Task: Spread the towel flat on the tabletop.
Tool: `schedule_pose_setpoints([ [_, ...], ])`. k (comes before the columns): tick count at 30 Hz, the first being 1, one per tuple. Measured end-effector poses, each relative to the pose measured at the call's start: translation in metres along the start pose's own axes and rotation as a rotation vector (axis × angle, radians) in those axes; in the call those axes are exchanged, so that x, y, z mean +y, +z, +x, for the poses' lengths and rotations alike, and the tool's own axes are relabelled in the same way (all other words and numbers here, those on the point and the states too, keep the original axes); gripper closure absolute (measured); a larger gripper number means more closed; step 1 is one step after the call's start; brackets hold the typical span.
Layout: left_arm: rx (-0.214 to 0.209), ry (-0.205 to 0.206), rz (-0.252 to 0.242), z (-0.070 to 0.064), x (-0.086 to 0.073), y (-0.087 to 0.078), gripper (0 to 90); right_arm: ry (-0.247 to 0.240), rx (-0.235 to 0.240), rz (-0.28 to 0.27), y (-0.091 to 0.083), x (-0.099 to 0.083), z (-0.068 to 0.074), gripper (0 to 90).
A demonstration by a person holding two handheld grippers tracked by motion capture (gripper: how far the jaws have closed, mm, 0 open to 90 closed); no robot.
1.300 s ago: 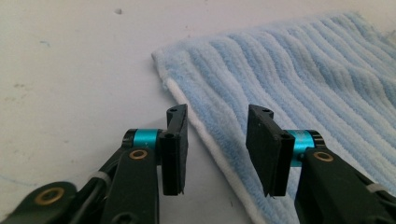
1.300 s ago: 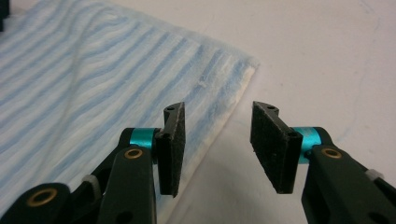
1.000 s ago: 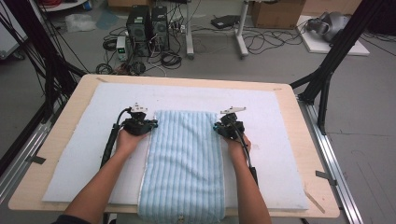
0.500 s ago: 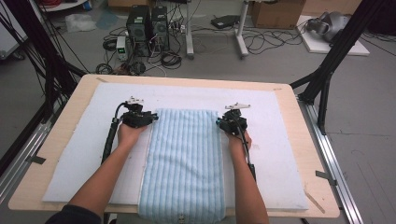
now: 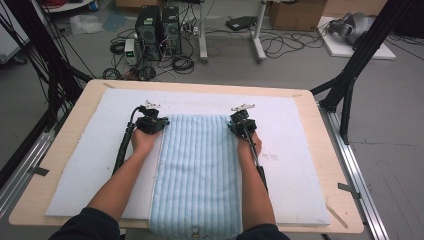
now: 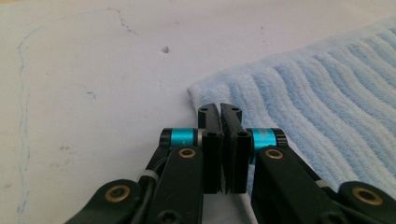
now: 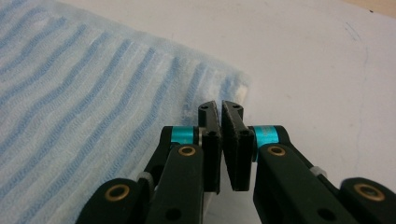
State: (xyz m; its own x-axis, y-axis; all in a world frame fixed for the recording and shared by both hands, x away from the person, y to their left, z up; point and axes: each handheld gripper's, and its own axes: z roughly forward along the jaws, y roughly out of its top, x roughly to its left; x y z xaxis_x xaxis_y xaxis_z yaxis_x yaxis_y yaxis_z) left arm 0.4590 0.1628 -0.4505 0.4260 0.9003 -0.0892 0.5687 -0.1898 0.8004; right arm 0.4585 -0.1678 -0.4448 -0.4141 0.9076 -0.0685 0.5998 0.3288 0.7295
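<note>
High view showed a white mat (image 5: 100,165) on the wooden table (image 5: 70,127), cables on the floor beyond. The blue towel (image 5: 197,170) lay mid-mat; left gripper (image 5: 150,121) and right gripper (image 5: 242,121), both pressed together, sat at the towel's far corners.

A pale wooden tabletop (image 5: 60,150) carries a white foam mat (image 5: 295,130) and stands on a grey floor (image 5: 390,125). Beyond its far edge two black computer towers (image 5: 159,25) sit among loose tangled cables (image 5: 280,47), beside the white legs of a desk (image 5: 259,30). Black frame struts (image 5: 357,55) slant down at either side, and cardboard boxes (image 5: 295,14) rest farther back.
</note>
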Motion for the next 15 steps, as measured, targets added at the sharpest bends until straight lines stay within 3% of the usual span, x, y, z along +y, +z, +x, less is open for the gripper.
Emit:
schedule_pose_setpoints([
  [1, 0.002, -0.007, 0.006, 0.001, 0.0, -0.001, 74.0, 0.002, 0.0, -0.002, 0.0, 0.0, 0.001, 83.7],
  [4, -0.021, -0.023, 0.028, 0.006, 0.0, -0.006, 66.1, 0.028, 0.029, -0.015, -0.006, 0.0, -0.005, 76.3],
  [6, -0.05, -0.017, 0.043, 0.007, 0.0, -0.01, 65.7, 0.051, 0.058, -0.044, -0.014, -0.001, -0.009, 73.3],
  [10, -0.087, 0.017, 0.076, 0.002, 0.0, -0.013, 65.6, 0.032, 0.111, -0.046, -0.029, -0.008, -0.012, 69.7],
  [13, -0.056, 0.072, 0.081, -0.005, -0.001, -0.01, 68.7, 0.013, 0.139, -0.018, -0.033, -0.019, -0.008, 69.4],
  [15, -0.048, 0.096, 0.072, -0.008, 0.0, -0.008, 82.0, -0.008, 0.125, 0.01, -0.032, -0.027, -0.005, 73.2],
])
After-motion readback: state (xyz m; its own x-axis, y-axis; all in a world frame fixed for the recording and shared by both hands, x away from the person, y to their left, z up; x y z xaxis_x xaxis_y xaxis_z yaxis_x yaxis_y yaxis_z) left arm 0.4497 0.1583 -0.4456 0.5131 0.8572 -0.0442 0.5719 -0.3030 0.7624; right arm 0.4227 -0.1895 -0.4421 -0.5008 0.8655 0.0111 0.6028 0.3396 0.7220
